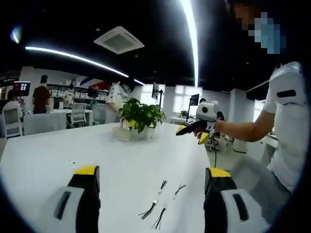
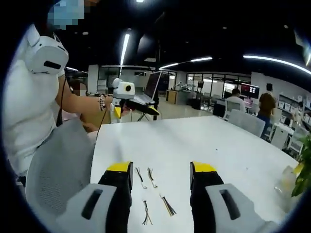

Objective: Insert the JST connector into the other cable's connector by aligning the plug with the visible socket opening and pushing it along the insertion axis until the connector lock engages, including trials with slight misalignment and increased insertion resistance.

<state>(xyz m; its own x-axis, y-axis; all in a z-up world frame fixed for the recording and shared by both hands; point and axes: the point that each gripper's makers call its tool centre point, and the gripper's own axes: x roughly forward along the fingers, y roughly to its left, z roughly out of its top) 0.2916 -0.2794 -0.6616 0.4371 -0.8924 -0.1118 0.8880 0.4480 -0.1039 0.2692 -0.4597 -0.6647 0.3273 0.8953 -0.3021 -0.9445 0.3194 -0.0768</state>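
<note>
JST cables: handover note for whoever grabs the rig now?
Left gripper: open, empty, raised above the white table.
Right gripper: open, empty, also above the table.
Four short JST cables lie loose on the table between the jaws in both views, separate from each other.
Potted plant stands farther back on the table.
Done: nothing; no cable picked up, no connectors mated.
Left: grasp one cable per gripper, align plug with socket, push until the lock engages.
</note>
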